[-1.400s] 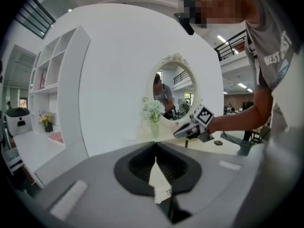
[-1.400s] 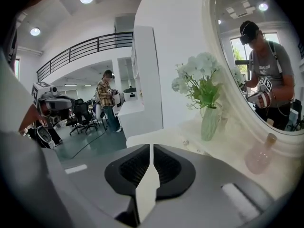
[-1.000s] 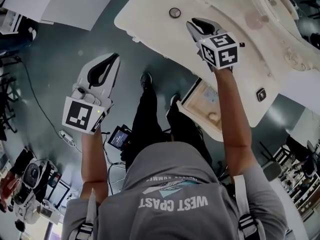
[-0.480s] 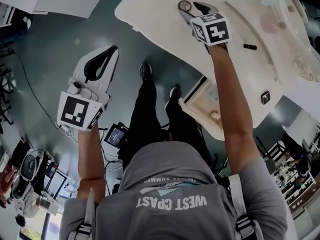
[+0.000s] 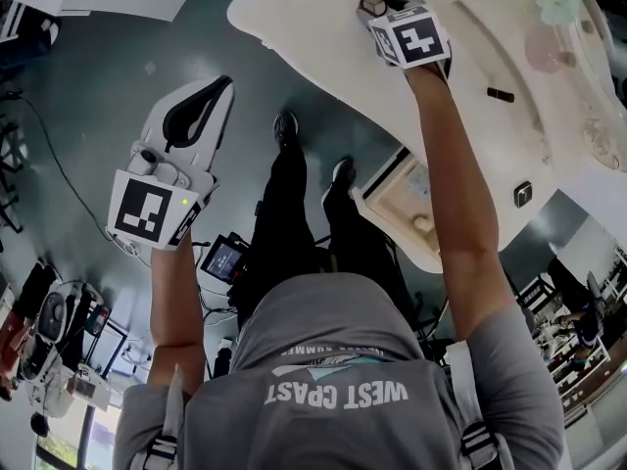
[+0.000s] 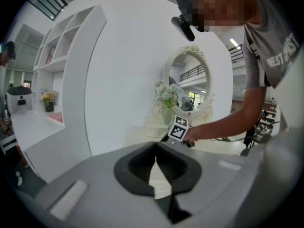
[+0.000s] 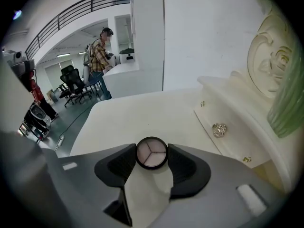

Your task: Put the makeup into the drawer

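Forearms came first under the head camera: the right one stretched forward over the tabletop (image 5: 313, 47), the left one bent and held out over the floor, off the tabletop's edge. The left claw (image 6: 155, 144) stood closed, its tips meeting with nothing between them, pointing only slightly downward and well apart from the work. Beneath the right forearm the drawer (image 5: 384, 186) stood pulled open below the tabletop's near edge, nearer the person than the makeup. Farther out, the right claw (image 7: 152, 148) was tipped steeply down at the tabletop and open; its jaws had just been spreading wide and then drawing in a little. The makeup, a round compact (image 7: 151, 154) with a three-part pan, lay flat on the tabletop right between the two jaw tips, one pad on each side. Whether the pads touched its rim could not be told; no squeeze showed. Being round, it offered no long axis to line up with. The right hand was plainly the one placed for the pick; closing seemed the next move, then a pull back toward the drawer. Beyond the compact lay bare tabletop.
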